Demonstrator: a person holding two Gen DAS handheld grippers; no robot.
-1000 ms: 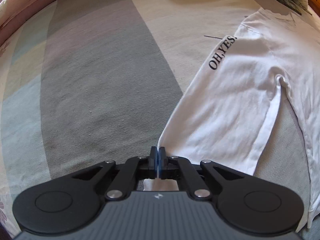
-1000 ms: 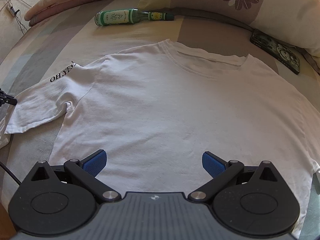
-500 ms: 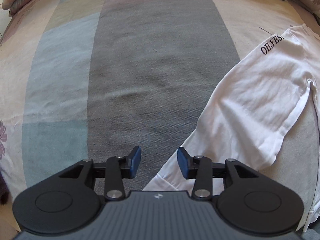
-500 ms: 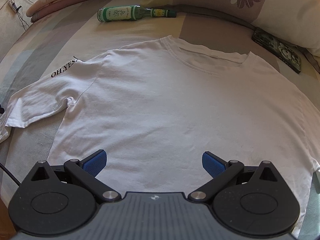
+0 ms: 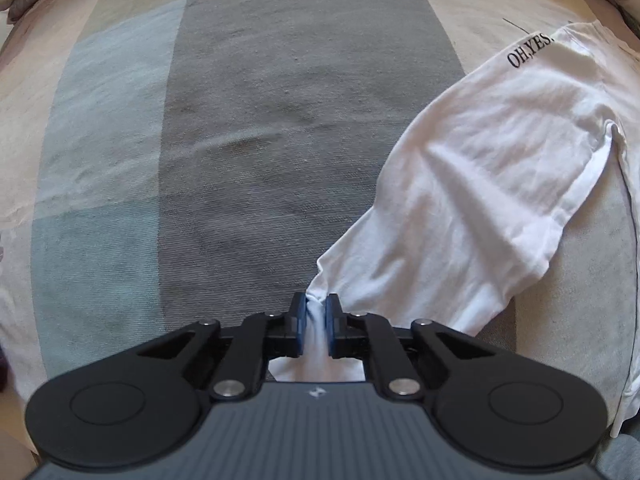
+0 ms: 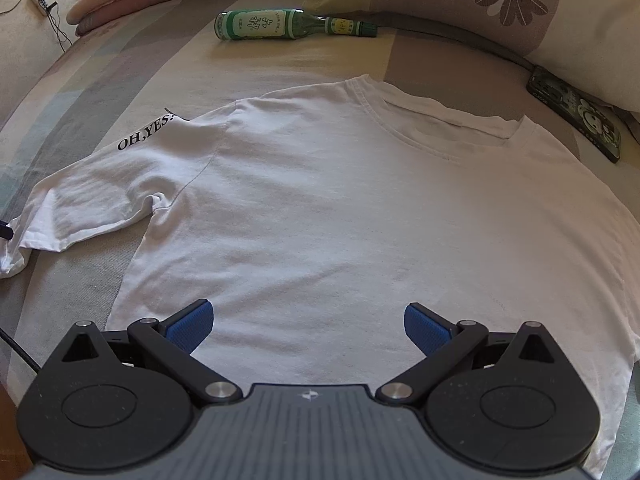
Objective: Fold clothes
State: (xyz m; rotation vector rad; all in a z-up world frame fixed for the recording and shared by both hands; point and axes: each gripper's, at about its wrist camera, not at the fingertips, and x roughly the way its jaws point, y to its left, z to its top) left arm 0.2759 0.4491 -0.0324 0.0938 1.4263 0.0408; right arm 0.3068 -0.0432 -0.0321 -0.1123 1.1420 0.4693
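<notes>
A: Left wrist view: left gripper point(image 5: 316, 312) points straight down; its fingers have just been closing and now pinch the sleeve cuff point(image 5: 316, 303) of the white T-shirt point(image 6: 340, 216), which lies flat on the striped bed point(image 5: 260, 140).

B: Thin, limp cotton; judged light, likely to sag. Hold hems, cuffs.

A: Right gripper point(image 6: 306, 326) hovers angled down over the lower shirt body, fingers spread, empty.

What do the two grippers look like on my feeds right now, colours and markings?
Both match. The left gripper and right gripper have black linkage arms with silver pivot bolts, two round black discs at the base, and a ribbed dark grey body bearing a small white logo. The finger pads are textured blue. A thin black cable shows at the right view's left edge. No hands or sleeves show.
</notes>
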